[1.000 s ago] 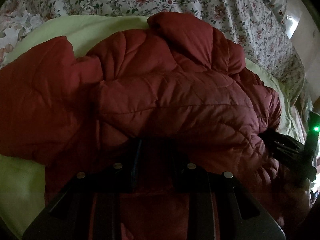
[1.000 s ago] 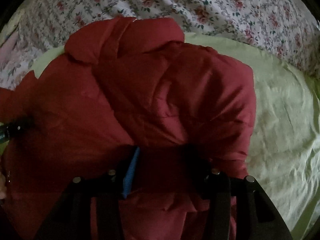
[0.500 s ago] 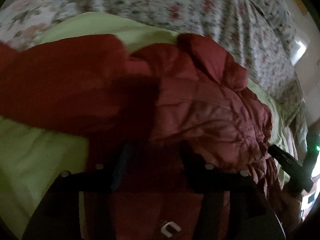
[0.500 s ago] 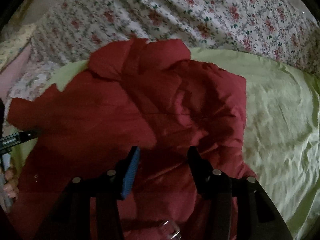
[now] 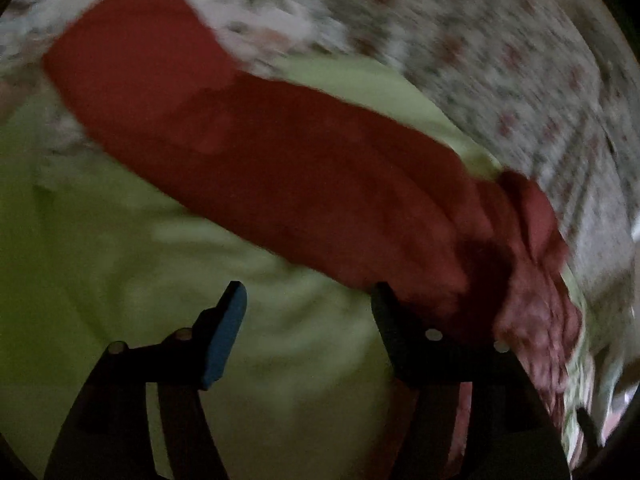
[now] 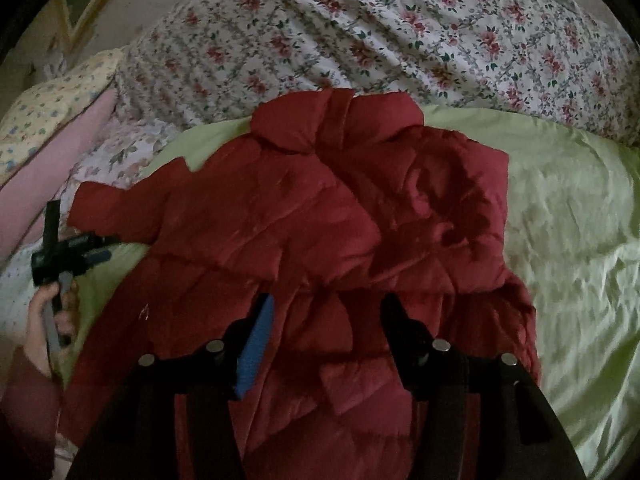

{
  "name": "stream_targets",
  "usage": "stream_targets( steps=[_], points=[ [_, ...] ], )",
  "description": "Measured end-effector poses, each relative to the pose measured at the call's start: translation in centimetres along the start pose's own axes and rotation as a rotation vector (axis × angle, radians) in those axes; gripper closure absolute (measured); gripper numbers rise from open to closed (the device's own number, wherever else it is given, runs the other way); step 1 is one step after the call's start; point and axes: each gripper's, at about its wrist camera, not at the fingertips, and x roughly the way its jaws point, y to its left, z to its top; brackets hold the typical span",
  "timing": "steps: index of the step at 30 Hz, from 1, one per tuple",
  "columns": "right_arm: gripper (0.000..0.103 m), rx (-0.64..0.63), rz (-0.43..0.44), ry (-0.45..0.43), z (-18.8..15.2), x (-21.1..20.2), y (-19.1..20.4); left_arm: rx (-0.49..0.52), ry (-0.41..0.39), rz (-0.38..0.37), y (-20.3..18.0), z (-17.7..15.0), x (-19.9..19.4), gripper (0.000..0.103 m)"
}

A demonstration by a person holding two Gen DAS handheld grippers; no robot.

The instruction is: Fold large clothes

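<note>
Released jacket (image 6: 304,216); both tongs, left (image 5: 308,300) and right (image 6: 328,312), opening, nothing gripped. I swung left toward sleeve (image 5: 248,152), next fold.

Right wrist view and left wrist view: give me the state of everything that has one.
Red jacket: lying on the green sheet, one side folded over, one sleeve stretched out flat.
Left claw: jaws opening, nothing between them.
Right claw: jaws opening, above the jacket, gripping nothing.
</note>
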Motion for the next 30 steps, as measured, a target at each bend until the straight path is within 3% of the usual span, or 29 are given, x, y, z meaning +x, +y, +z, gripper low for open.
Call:
stream_targets(
  steps=[4,7,9,15,17,19,21,30],
  points=[
    [0.045,-0.006,-0.001,0.004,-0.8,-1.1,0.1,-0.097,-0.077,0.061,4.1,2.8,-0.8,0.037],
    [0.045,0.006,-0.007,0.004,-1.2,-1.6,-0.2,-0.163,-0.161,0.125,6.7,4.6,-1.3,0.018],
    [0.045,0.01,-0.01,0.007,-1.4,-1.7,-0.2,-0.186,-0.202,0.15,7.9,5.7,-1.2,0.018],
    [0.045,0.018,0.006,0.019,-1.5,-1.6,-0.2,-0.221,-0.195,0.146,9.3,8.5,0.9,0.02],
    [0.045,0.023,0.0,0.015,-1.6,-1.7,-0.3,-0.198,-0.195,0.145,8.8,8.9,1.2,0.044],
    [0.045,0.032,0.0,0.014,-1.7,-1.8,-0.5,-0.174,-0.186,0.159,8.3,9.1,1.3,0.077],
    [0.045,0.039,-0.004,0.016,-1.9,-1.8,-0.8,-0.155,-0.191,0.14,8.0,9.1,0.9,0.09],
    [0.045,0.067,0.007,0.018,-2.3,-1.8,-1.1,-0.068,-0.248,0.015,4.6,7.0,-3.1,0.095]
  ],
)
